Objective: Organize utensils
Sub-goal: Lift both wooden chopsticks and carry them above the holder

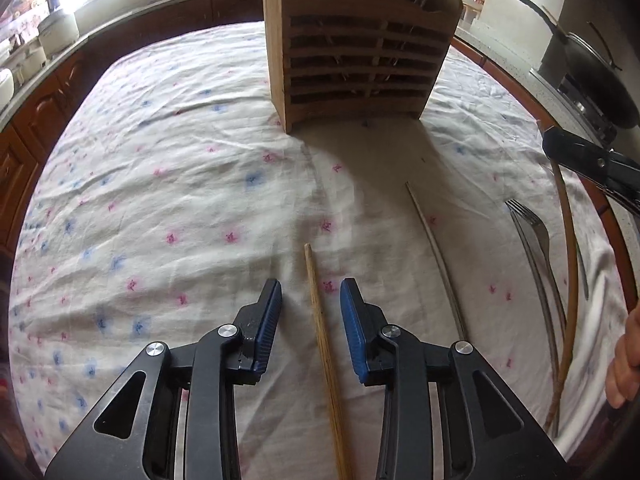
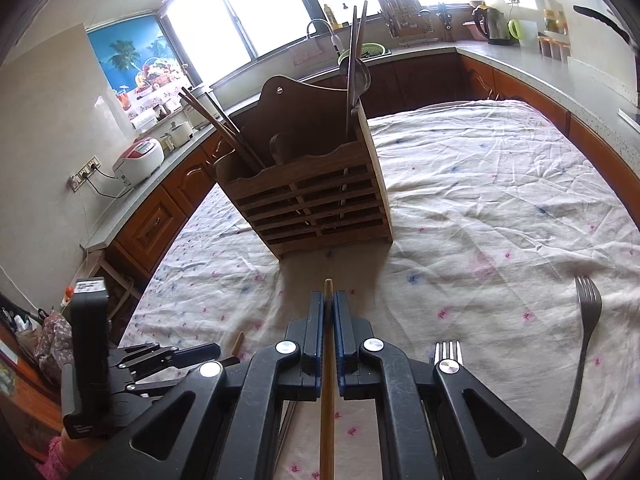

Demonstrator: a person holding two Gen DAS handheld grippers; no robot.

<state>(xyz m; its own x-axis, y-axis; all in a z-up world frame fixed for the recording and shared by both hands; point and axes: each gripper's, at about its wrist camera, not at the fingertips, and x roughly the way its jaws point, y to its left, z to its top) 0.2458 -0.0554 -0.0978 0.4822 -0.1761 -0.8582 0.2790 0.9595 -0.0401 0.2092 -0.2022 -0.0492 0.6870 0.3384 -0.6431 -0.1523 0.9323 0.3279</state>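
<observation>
A slatted wooden utensil holder (image 1: 356, 64) stands on the floral tablecloth; in the right wrist view (image 2: 308, 196) it holds dark chopsticks (image 2: 216, 128) and a ladle (image 2: 356, 72). My left gripper (image 1: 310, 292) is open low over the cloth, its fingers on either side of a wooden chopstick (image 1: 322, 340) that lies there. My right gripper (image 2: 329, 300) is shut on another wooden chopstick (image 2: 327, 400), held above the table and pointing at the holder. That gripper shows at the right edge of the left wrist view (image 1: 580, 156).
On the cloth to the right lie a pale chopstick (image 1: 436, 256), a fork (image 1: 528, 224) and another fork (image 2: 586, 320). A wok (image 1: 592, 68) sits on the stove at right. Counters with a rice cooker (image 2: 138, 158) and kettle (image 2: 494, 24) surround the table.
</observation>
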